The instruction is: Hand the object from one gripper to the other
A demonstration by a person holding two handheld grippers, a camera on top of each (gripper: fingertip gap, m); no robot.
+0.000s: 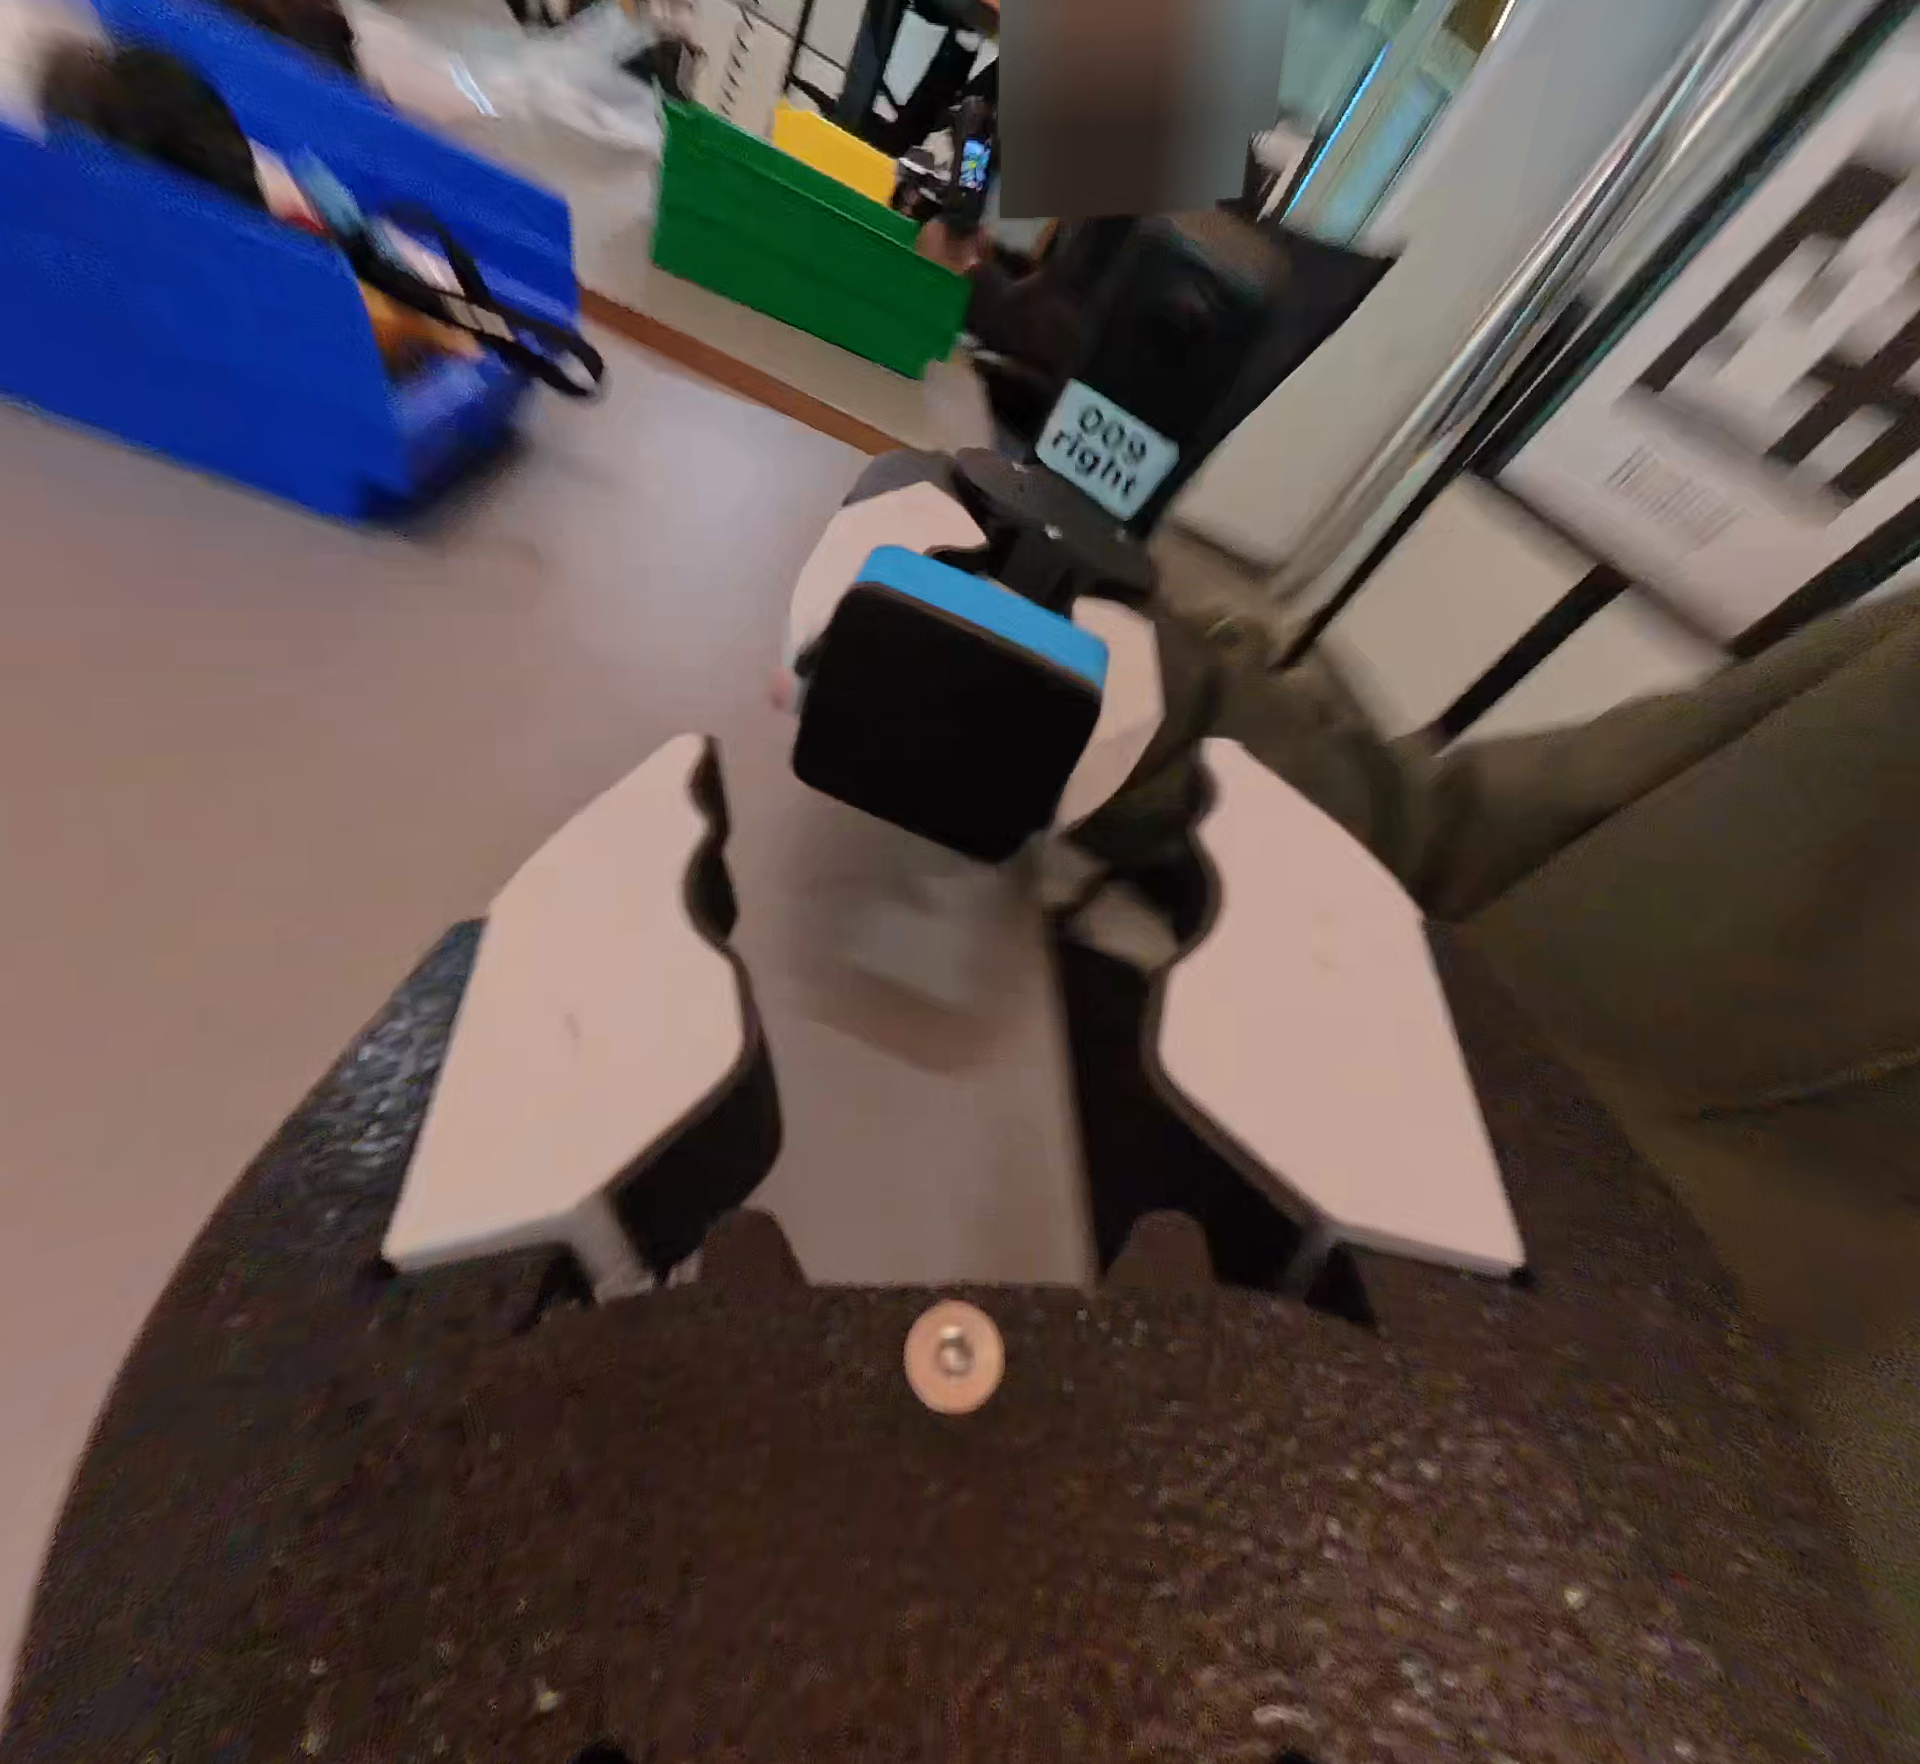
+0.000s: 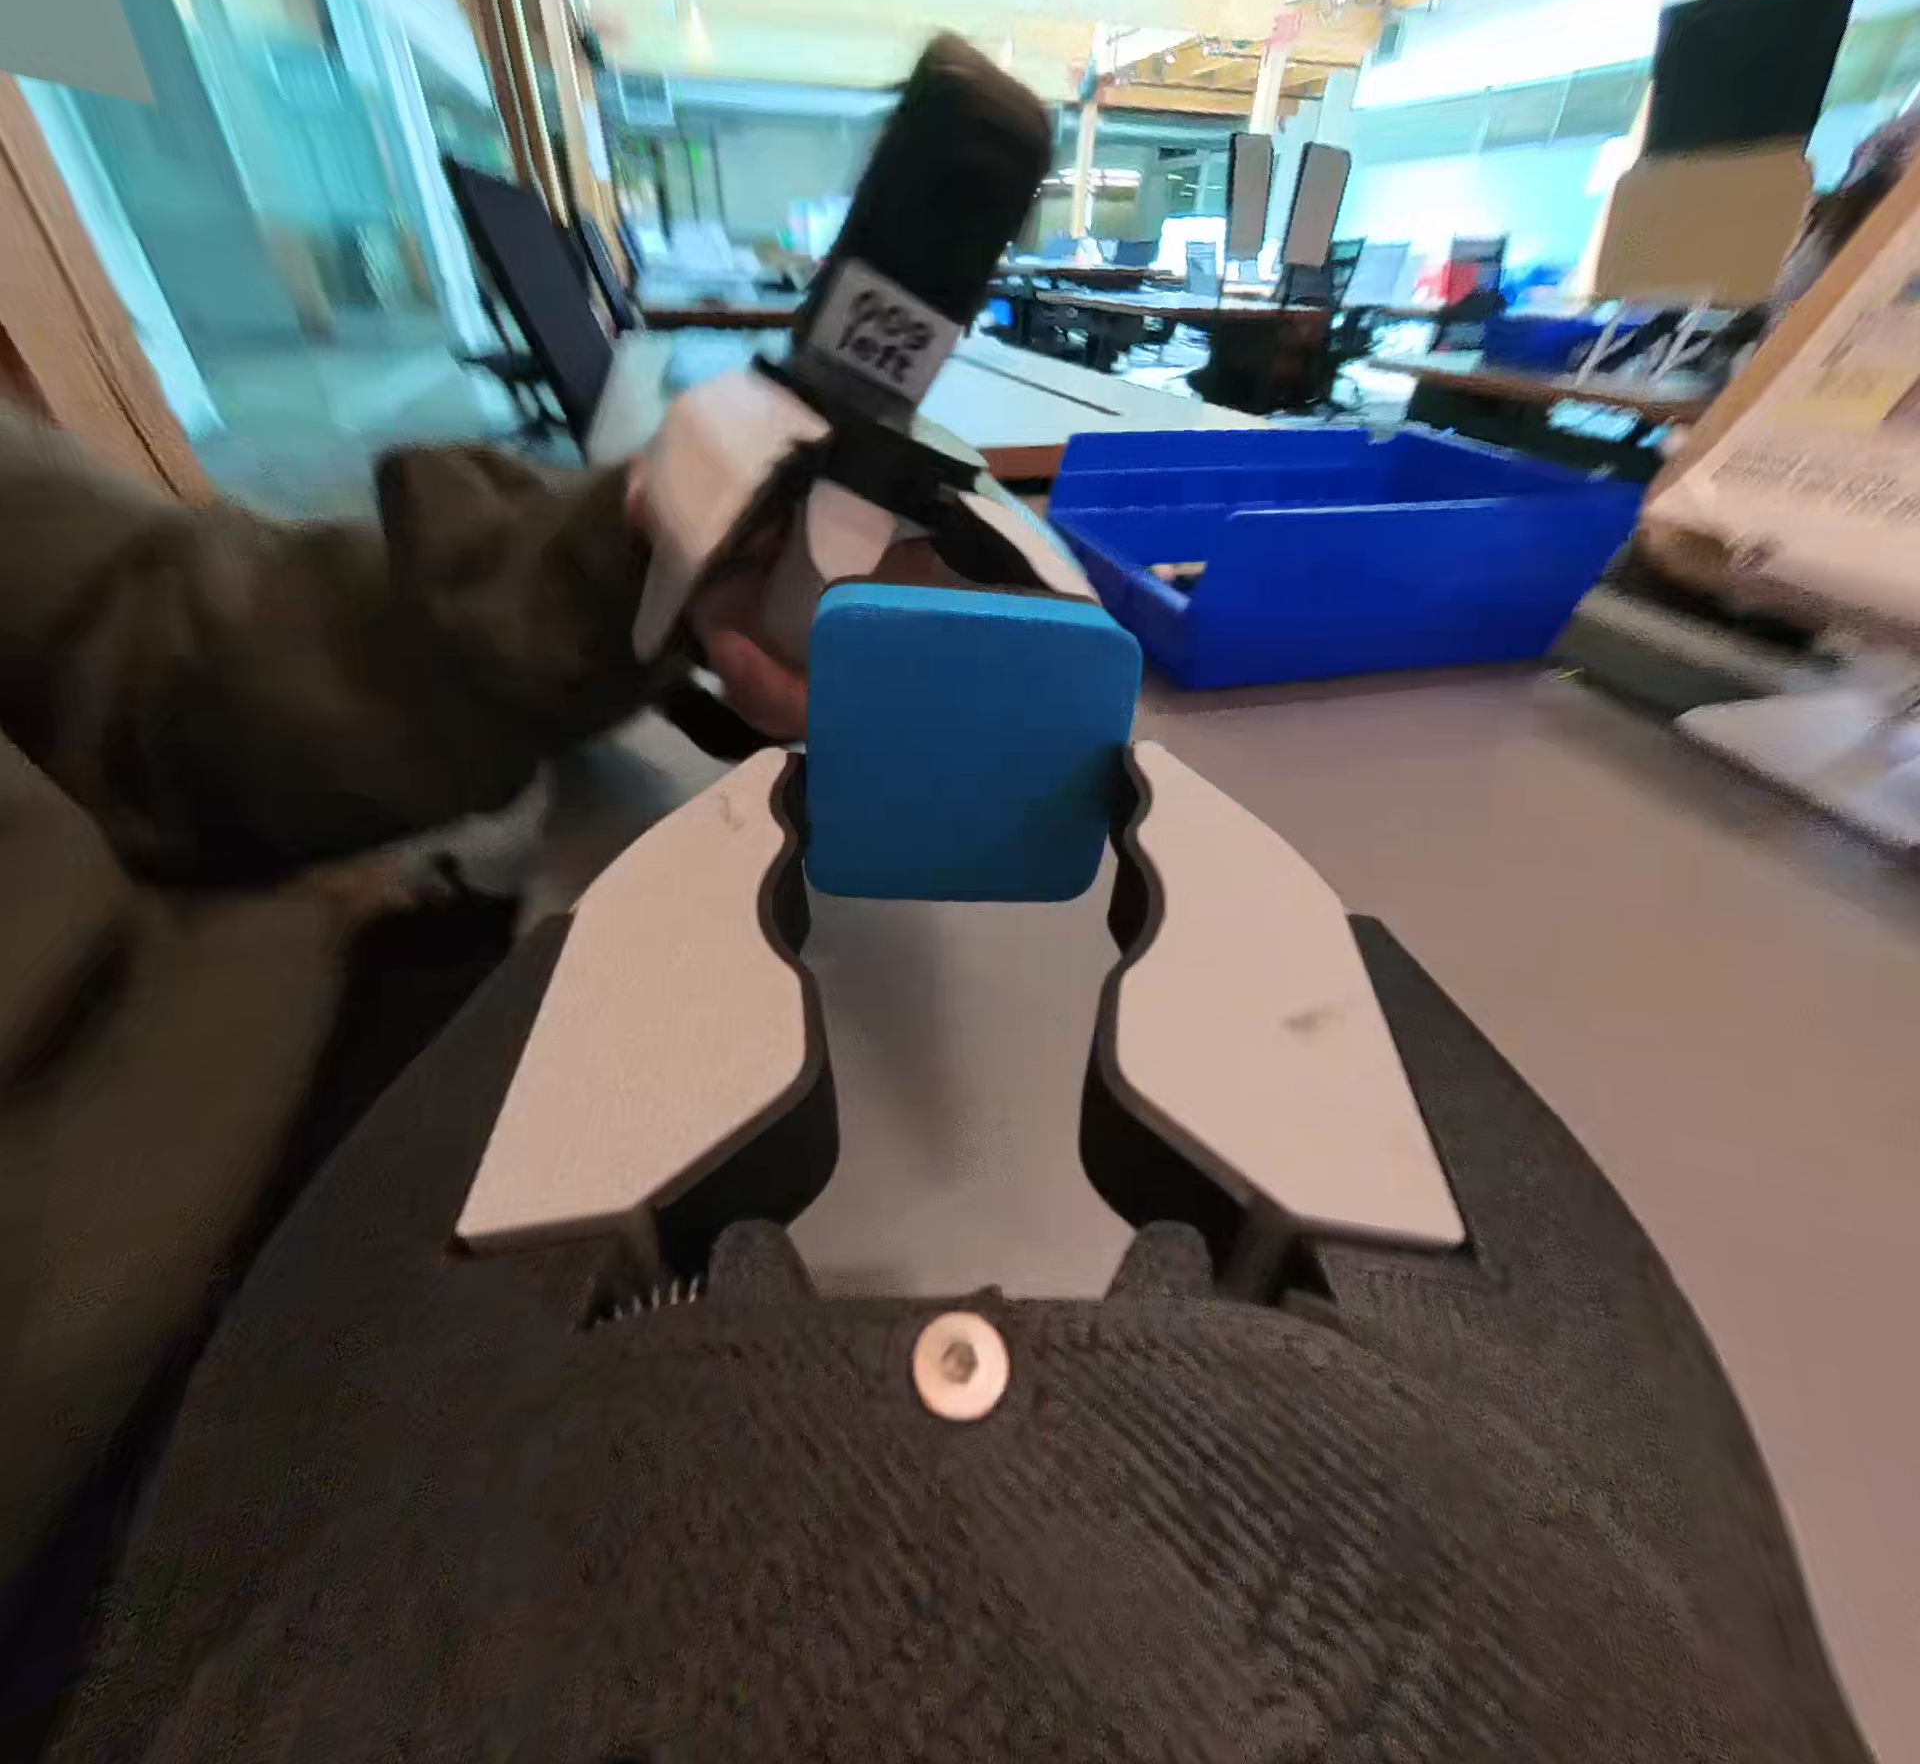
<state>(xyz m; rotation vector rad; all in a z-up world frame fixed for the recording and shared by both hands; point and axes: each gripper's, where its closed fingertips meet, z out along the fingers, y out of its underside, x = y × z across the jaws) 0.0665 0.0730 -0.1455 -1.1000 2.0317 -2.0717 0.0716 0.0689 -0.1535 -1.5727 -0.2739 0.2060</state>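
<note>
The object is a square foam block, blue on one face (image 2: 961, 748) and black on the other (image 1: 940, 738). My right gripper (image 2: 961, 764) is shut on it at the fingertips, which press on its two sides. In the left wrist view the right gripper (image 1: 966, 665) faces the camera and holds the block out with the black face forward. My left gripper (image 1: 956, 753) is open, and the block hangs just beyond its fingertips, in line with the gap. In the right wrist view the left gripper (image 2: 894, 551) sits right behind the block, held by a gloved hand.
Both grippers are held above a grey table (image 1: 260, 779). A blue bin (image 1: 208, 291) and a green bin (image 1: 790, 260) stand at the far left. A blue bin also shows in the right wrist view (image 2: 1351, 551). A person's dark sleeve (image 2: 260, 654) reaches in from the left.
</note>
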